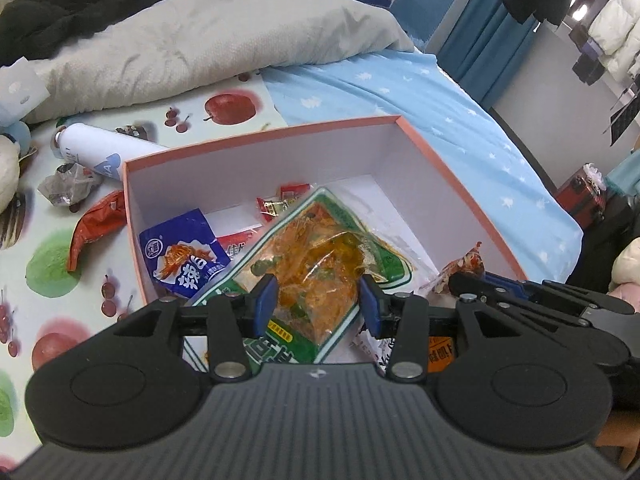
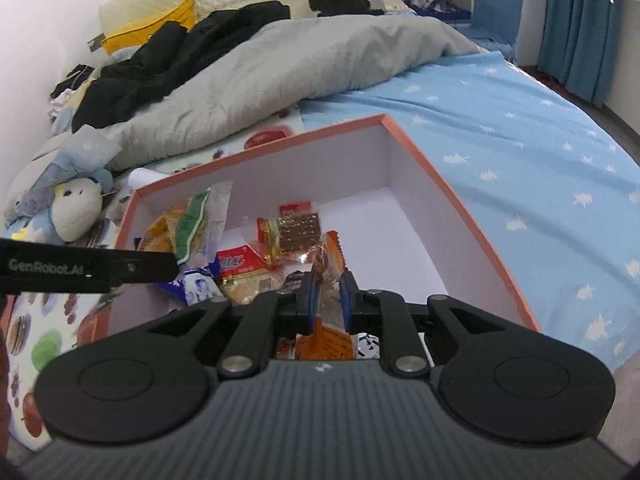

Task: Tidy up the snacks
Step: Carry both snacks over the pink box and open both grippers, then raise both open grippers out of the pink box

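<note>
While both grippers tilt down over the pink cardboard box [image 1: 440,152] on the bed, left gripper [image 1: 318,300] clamps a crinkly green-edged clear packet [image 1: 320,248]; right gripper [image 2: 327,300] pinches an orange-trimmed clear packet [image 2: 328,264]. Only left view shows the white bottle [image 1: 100,150].

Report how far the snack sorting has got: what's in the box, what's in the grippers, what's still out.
Done: the pink box already holds a blue packet and red packets.
In hand: the left hand-held gripper brackets a green-edged pouch over the box; the right hand-held gripper pinches an orange-edged clear packet.
Left: an orange-red packet and a crumpled wrapper lie outside on the bed.
</note>
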